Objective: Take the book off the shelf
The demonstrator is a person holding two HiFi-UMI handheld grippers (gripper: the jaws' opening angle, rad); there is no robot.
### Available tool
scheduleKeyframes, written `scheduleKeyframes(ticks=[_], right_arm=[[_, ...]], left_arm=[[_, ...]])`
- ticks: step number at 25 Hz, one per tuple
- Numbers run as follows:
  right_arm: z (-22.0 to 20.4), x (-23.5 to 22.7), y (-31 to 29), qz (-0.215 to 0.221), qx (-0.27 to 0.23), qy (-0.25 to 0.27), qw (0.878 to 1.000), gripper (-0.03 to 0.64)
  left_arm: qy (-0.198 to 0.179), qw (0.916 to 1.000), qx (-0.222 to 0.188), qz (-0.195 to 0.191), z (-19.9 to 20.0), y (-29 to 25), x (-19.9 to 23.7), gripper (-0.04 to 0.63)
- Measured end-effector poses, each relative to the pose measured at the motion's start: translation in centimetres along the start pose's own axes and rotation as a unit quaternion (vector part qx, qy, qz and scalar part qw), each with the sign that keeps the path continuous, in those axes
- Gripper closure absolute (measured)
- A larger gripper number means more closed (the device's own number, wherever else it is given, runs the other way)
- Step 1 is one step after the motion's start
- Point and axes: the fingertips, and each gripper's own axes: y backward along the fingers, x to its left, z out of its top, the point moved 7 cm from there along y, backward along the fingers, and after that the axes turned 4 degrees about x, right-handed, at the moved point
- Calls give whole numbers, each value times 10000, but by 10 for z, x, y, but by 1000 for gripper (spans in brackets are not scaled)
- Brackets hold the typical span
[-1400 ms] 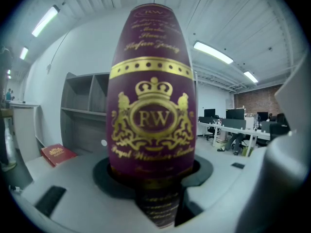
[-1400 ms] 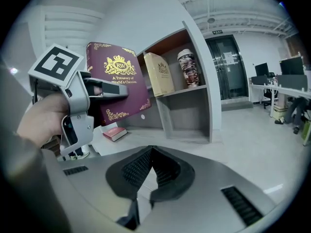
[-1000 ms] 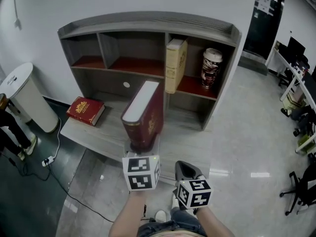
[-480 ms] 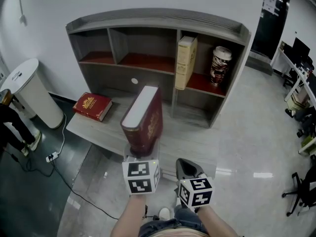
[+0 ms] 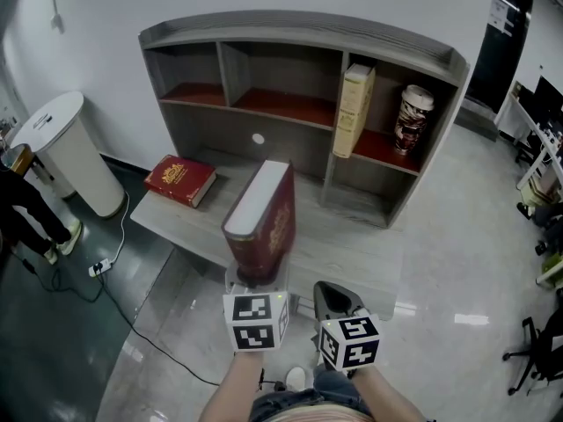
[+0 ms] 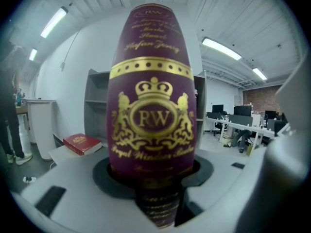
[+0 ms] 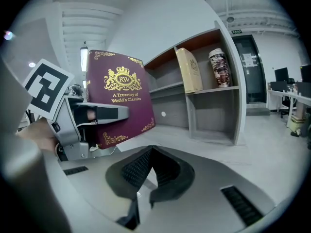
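A thick maroon book [image 5: 262, 221] with gold print stands upright over the grey desk [image 5: 356, 255], clear of the shelf unit [image 5: 299, 35]. My left gripper [image 5: 257, 277] is shut on the book's lower end. In the left gripper view the book's spine [image 6: 151, 115] fills the middle, between the jaws of the left gripper [image 6: 155, 198]. My right gripper [image 5: 331, 299] hangs just right of it, shut with nothing held. In the right gripper view its jaws meet at the right gripper [image 7: 148, 178], with the book's cover [image 7: 119, 93] at the left.
A cream book [image 5: 354, 110] and a patterned cup [image 5: 412, 120] stand in the shelf's right compartment. A red book [image 5: 180, 180] lies flat on the desk's left end. A white bin [image 5: 66, 152] and a person's legs [image 5: 26, 214] are at the left, with a cable [image 5: 132, 315] across the floor.
The left gripper keeps its hold on the maroon book. The head view has swung left, so the shelf and desk now sit farther right and lower in it.
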Motion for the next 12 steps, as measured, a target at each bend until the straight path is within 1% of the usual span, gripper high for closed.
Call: scheduleKeyframes(ticks=[12], right_arm=[[-6, 17, 1, 134, 13, 65, 9999, 609]], left_arm=[[190, 9996, 131, 154, -24, 24, 15, 382]])
